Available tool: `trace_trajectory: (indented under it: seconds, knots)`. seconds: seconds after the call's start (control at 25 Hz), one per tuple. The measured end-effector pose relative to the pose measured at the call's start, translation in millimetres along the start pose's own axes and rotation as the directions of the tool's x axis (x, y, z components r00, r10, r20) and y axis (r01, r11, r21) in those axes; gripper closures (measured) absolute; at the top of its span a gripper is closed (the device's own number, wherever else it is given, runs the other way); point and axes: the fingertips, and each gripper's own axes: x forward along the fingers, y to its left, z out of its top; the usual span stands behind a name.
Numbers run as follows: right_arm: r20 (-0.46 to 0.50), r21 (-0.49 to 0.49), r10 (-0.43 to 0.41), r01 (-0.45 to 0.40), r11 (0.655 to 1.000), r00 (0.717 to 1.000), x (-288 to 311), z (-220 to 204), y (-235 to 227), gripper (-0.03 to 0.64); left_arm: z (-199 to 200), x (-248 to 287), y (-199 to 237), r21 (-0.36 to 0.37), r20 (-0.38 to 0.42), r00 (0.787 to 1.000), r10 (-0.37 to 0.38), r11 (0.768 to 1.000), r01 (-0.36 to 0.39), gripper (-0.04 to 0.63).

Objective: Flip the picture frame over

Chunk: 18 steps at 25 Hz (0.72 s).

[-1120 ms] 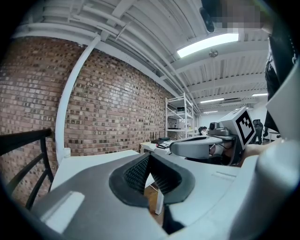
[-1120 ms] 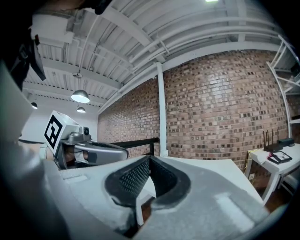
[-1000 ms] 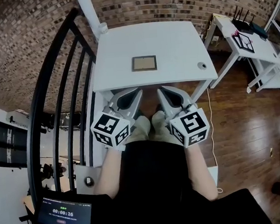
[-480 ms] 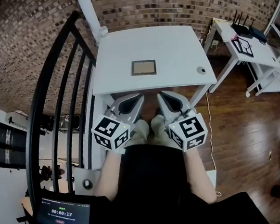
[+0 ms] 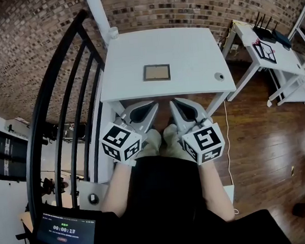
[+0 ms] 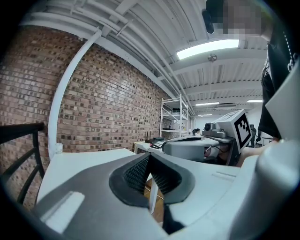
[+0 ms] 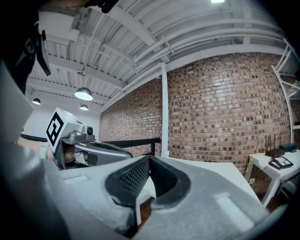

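The picture frame [image 5: 156, 72] is small, with a dark rim and a tan panel, and lies flat at the middle of the white table [image 5: 188, 47]. Both grippers are held side by side at the table's near edge, short of the frame. My left gripper [image 5: 153, 104] is shut with nothing between its jaws, and so is my right gripper [image 5: 173, 101]. In the left gripper view the left gripper's [image 6: 149, 155] pads meet over the tabletop, with the right gripper's marker cube [image 6: 241, 127] beside it. The right gripper view shows the right gripper [image 7: 150, 159] shut. The frame is hidden in both gripper views.
A black railing [image 5: 61, 99] runs along the table's left side, by a white post [image 5: 98, 15]. The table's near right corner has a round cable hole [image 5: 220, 77]. A second white table [image 5: 273, 49] with dark devices stands at the right on wood floor. A timer tablet [image 5: 66, 232] sits bottom left.
The head view has shifted slightly. Both grippers stay shut at the table's near edge, and the frame has not moved.
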Motion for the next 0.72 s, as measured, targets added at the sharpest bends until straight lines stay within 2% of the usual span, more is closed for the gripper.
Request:
trace_trajectory:
  seconds: [0.72]
  knots:
    - [-0.003, 0.002, -0.002, 0.002, 1.000, 1.000, 0.0, -5.1, 3.2, 0.624, -6.6, -2.8, 5.1, 0.011, -0.002, 1.000, 0.027, 1.000, -0.027, 0.580]
